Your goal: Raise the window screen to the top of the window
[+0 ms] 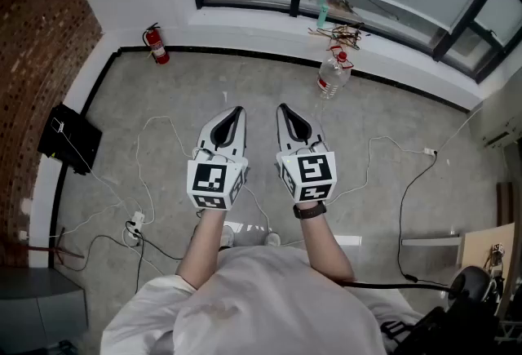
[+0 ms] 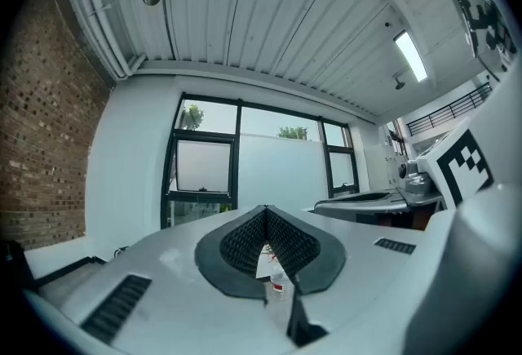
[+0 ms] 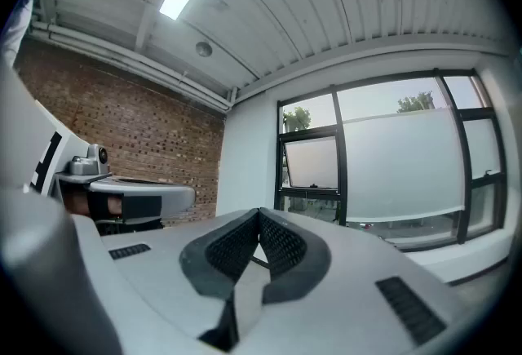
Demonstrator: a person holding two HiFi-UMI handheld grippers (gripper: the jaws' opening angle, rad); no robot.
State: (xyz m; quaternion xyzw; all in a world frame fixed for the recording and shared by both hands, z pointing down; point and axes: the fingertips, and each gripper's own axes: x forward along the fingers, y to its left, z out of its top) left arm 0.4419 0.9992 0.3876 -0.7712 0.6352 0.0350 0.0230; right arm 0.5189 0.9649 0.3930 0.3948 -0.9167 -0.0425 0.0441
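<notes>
Left claw: left claw (image 1: 238, 111) held level at chest height, jaws closed tip to tip, nothing between them; its own view (image 2: 266, 211) confirms.
Right claw: right claw (image 1: 282, 108) just beside it, also level, jaws fully closed and empty (image 3: 259, 215).
Claw count: two, both idle.
Floor: grey concrete floor (image 1: 391, 182); several thin white cables and one thick black cable trail across it; one power strip (image 1: 133, 227) near the person's left foot.
Left wall: one black case (image 1: 69, 139), well apart from the claws.
Nearer the window: one clear water bottle (image 1: 333, 76) with a red cap, on the floor below the sill.
Corner: one red fire extinguisher (image 1: 156, 44) against the wall.
Sill: white sill (image 1: 245, 19); one bundle of sticks (image 1: 342, 35) lies on it.
Task thing: window screen (image 3: 400, 170), one, a pale panel over the wide middle pane, lower edge close above the sill; well apart from both claws.
Step, as judged: approach, not yet begun.
Doing it well: step over the cables, pass clear of the bottle, open one claw only at the screen's bottom edge, grip there, lift straight and evenly so it does not skew.
</notes>
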